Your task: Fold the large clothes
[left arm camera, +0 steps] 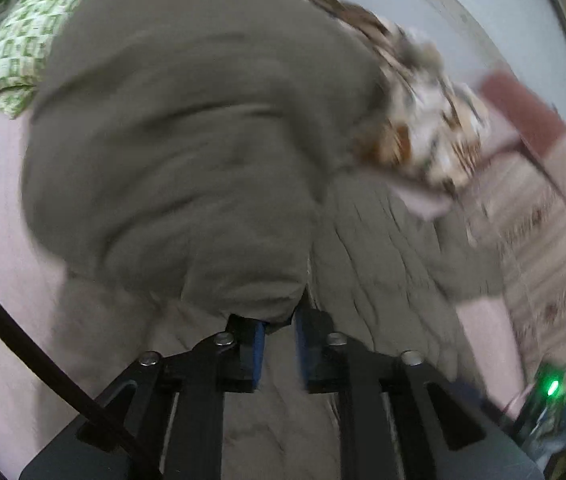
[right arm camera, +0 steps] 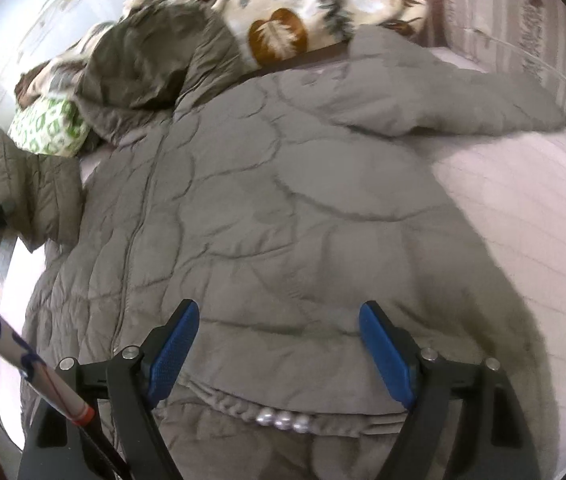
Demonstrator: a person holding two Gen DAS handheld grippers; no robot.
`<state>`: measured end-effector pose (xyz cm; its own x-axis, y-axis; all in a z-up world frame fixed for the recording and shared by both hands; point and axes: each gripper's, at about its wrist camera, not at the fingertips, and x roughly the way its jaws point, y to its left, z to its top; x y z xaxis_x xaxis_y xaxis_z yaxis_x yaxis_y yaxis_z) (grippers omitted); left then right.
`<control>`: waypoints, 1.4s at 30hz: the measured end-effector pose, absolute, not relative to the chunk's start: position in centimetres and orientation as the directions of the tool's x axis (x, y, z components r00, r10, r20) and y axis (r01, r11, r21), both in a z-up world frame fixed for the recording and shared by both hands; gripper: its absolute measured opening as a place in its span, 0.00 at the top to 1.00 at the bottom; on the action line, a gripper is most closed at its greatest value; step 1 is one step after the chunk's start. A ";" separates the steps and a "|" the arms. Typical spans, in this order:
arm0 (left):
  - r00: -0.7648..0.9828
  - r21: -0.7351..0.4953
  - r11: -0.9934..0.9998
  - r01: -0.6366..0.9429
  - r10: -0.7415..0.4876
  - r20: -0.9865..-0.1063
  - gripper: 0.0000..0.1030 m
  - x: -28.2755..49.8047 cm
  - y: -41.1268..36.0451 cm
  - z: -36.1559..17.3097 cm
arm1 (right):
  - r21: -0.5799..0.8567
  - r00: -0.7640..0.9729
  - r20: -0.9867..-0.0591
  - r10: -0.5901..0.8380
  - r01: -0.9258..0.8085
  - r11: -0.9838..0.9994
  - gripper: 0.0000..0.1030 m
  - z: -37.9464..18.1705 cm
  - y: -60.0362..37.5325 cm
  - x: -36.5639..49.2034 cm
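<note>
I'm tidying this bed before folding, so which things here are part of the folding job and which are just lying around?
Part of the job:
quilted grey-green jacket
left gripper, shut on the jacket's sleeve
right gripper, open above the jacket

Just lying about:
leaf-print blanket
green-patterned pillow
pink bedsheet

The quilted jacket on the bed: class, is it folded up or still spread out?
Mostly spread: the quilted jacket lies flat across the bed, one sleeve stretched sideways. The left hand-held gripper lifts the other sleeve.
</note>
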<state>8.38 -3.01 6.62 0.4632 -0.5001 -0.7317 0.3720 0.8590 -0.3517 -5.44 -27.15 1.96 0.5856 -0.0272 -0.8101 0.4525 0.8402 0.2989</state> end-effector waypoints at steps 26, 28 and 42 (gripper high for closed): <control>0.670 -0.101 0.978 0.184 -0.200 -0.715 0.32 1.8 8.3 5.6 | 0.325 0.574 -0.817 -0.052 0.534 0.781 0.12 1.8 -28.0 0.4; 0.664 -0.103 0.977 0.186 -0.203 -0.720 0.32 1.9 8.1 5.3 | 0.329 0.544 -0.838 -0.047 0.571 0.752 0.12 1.0 -28.9 2.6; 0.601 -0.096 0.970 0.222 -0.213 -0.770 0.32 1.9 6.2 3.5 | 0.097 0.434 -0.869 -0.239 0.621 0.777 0.74 2.6 -30.8 6.9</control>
